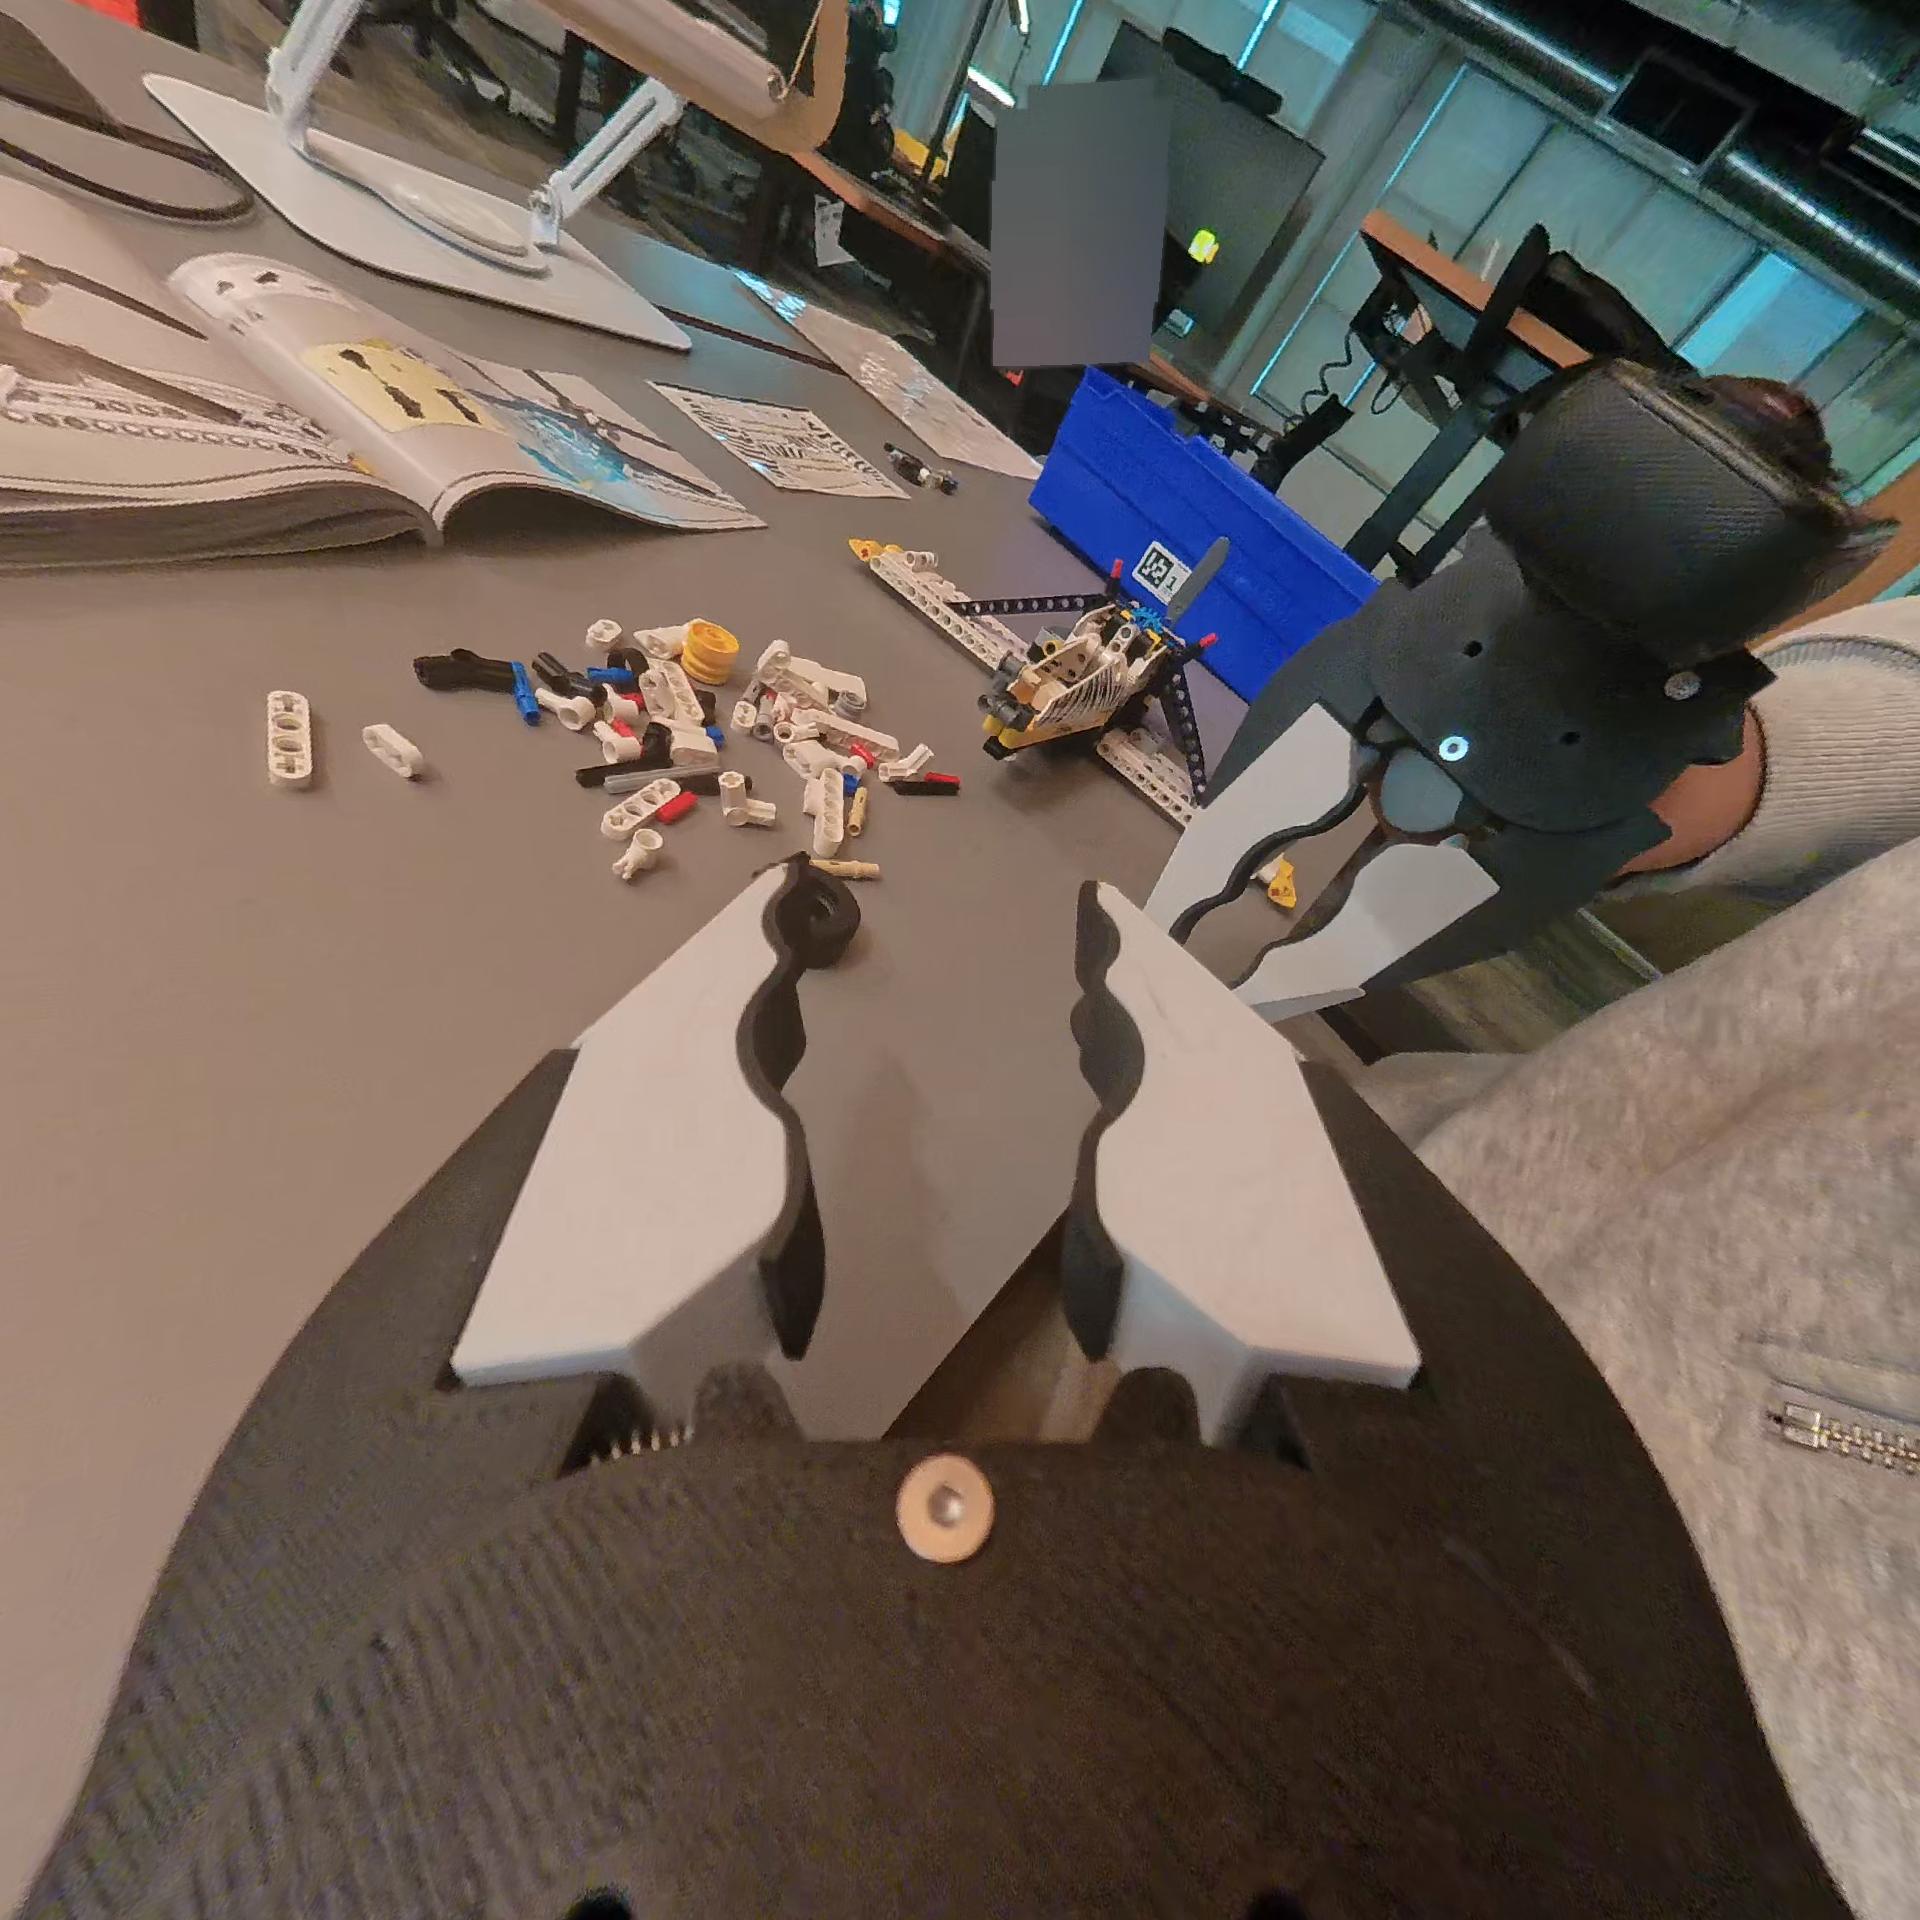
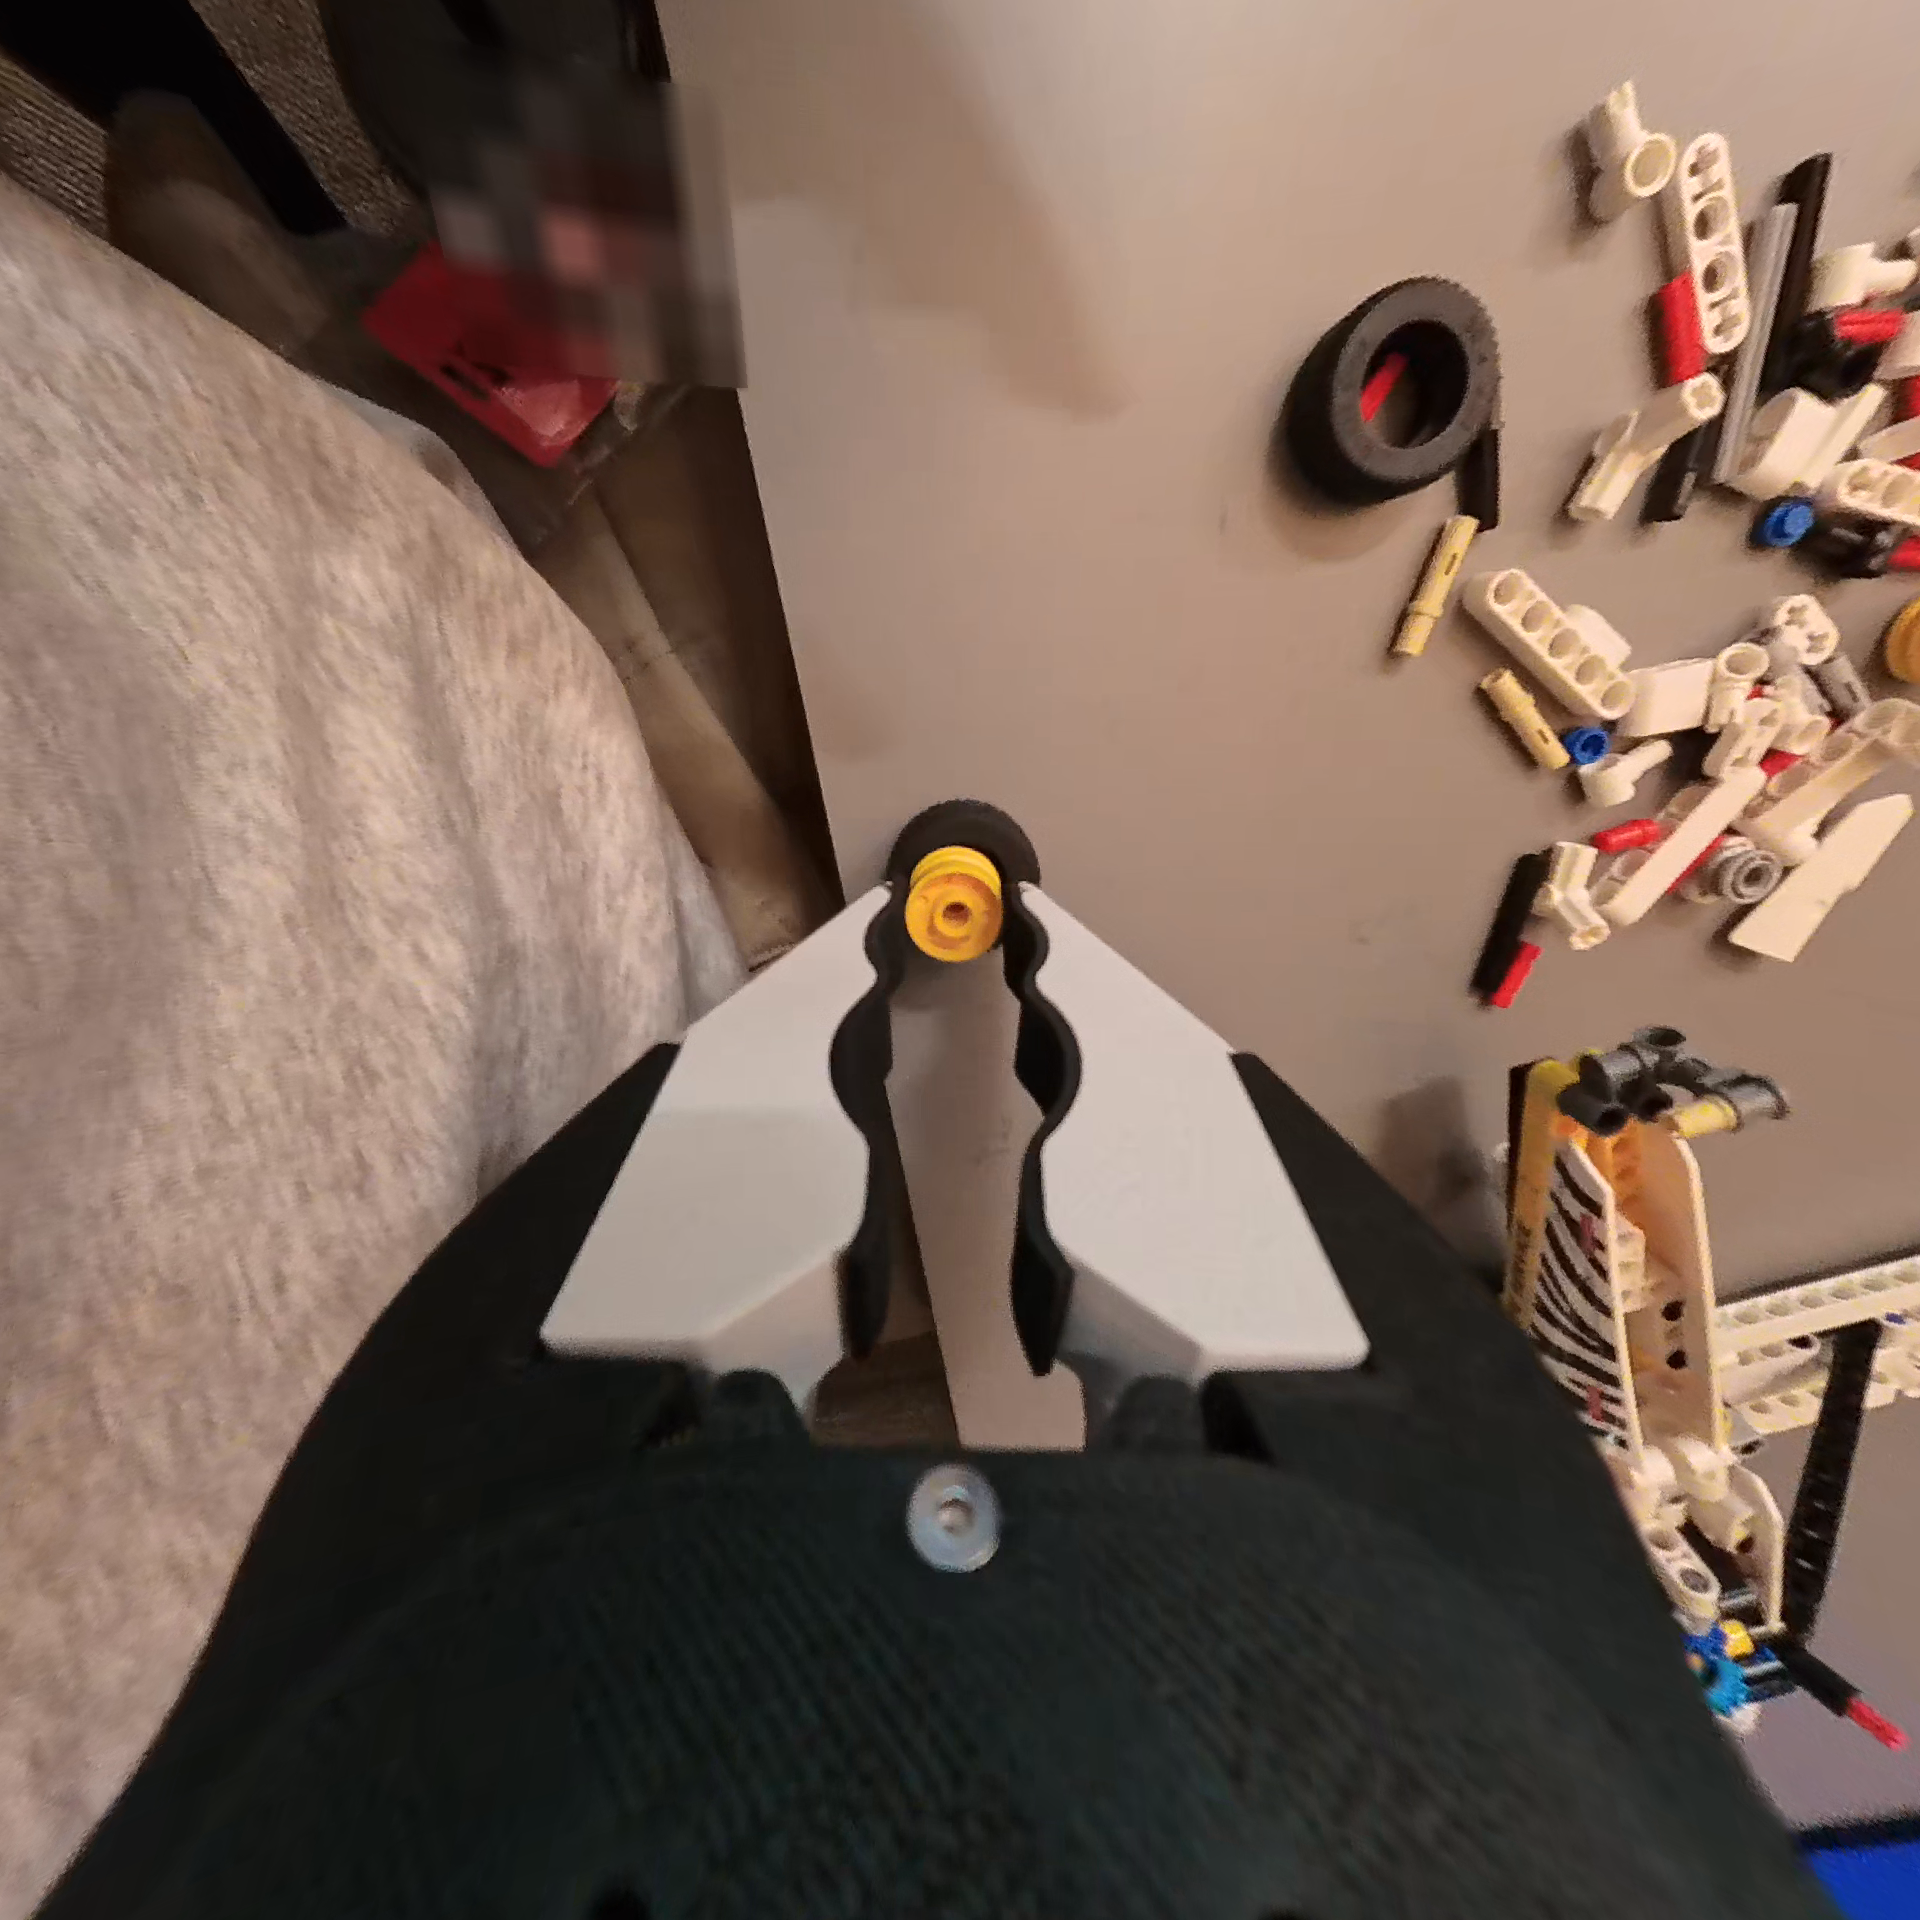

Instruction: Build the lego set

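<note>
- Here, the right gripper (image 2: 954, 902) pinches one small yellow wheel hub (image 2: 953, 916) between its two finger tips. A bit of black tire (image 2: 961, 823) pokes out behind the hub.
- The hub is held over the near edge of the grey table (image 2: 1091, 520), close to the person's grey sweater (image 2: 260, 779).
- The left gripper (image 1: 930, 904) has its two fingers spread wide, with nothing between them.
- One loose black tire (image 1: 821, 914) lies on the table, just by the left finger tip. In the right wrist view this same tire (image 2: 1392, 400) has a red pin showing through its hole.
- One more yellow hub (image 1: 710, 649) sits in the pile of small pieces (image 1: 717, 727). The pile has white, black, red and blue bits, too many to count.
- Two white beams (image 1: 289, 736) lie alone, left of the pile.
- One half-built helicopter (image 1: 1086, 675) stands to the right of the pile, in front of one blue bin (image 1: 1164, 499).
- One open booklet (image 1: 312, 416) lies at the far left, with two paper sheets (image 1: 779, 436) beside it.
</note>
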### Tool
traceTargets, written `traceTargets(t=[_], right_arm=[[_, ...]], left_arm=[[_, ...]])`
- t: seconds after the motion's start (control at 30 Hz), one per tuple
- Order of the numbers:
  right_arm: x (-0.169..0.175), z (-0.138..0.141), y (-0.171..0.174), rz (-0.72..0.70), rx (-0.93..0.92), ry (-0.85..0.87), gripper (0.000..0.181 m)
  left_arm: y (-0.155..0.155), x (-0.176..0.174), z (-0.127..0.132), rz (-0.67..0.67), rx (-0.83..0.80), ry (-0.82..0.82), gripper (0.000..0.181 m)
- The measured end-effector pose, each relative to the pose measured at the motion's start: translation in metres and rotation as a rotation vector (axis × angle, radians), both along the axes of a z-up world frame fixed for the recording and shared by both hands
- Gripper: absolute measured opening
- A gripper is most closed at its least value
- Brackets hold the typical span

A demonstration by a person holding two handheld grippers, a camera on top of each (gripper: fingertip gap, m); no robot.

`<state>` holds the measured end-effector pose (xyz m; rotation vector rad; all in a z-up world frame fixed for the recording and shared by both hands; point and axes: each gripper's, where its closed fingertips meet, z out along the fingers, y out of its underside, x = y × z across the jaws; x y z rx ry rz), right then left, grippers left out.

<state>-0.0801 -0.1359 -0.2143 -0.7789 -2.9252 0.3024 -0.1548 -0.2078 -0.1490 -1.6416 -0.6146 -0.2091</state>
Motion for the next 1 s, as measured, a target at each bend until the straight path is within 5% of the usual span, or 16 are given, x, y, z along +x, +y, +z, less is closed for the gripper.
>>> traceTargets(t=[0.3,1.0], right_arm=[[-0.004,0.003,0.001,0.000,0.006,0.034,0.028],[-0.011,0.019,-0.004,-0.043,-0.087,0.021,0.016]], left_arm=[[0.005,0.003,-0.007,-0.024,-0.023,-0.020,0.049],[0.007,0.005,-0.012,-0.042,-0.031,-0.044,0.048]])
